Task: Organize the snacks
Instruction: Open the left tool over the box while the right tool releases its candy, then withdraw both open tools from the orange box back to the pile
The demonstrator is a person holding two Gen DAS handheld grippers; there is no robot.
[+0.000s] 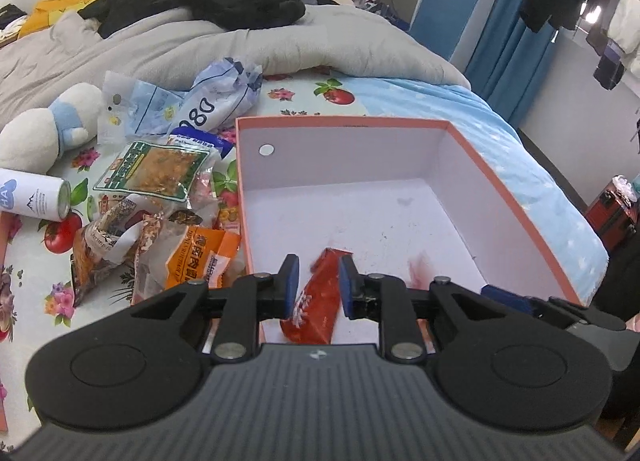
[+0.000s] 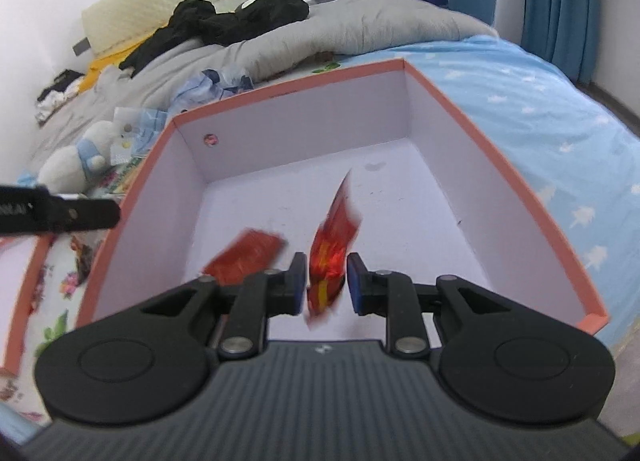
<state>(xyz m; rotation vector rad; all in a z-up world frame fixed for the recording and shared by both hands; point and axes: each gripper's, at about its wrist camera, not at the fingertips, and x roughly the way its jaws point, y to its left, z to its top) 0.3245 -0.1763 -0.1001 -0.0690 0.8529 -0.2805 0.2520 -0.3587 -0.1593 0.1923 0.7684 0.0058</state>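
Observation:
An orange-rimmed white box sits open on the bed. My left gripper hovers over its near left corner, jaws a little apart. A red snack packet shows flat between and below the pads, not pinched. In the right wrist view this packet is a blur low in the box, apart from the left gripper's fingers. My right gripper is open over the box. A red and yellow packet hangs edge-on between its pads with gaps on both sides, blurred.
A heap of snack packets lies left of the box, with a white can, a plush toy and crumpled blue-white bags. A grey duvet lies behind. The bed's edge drops off to the right.

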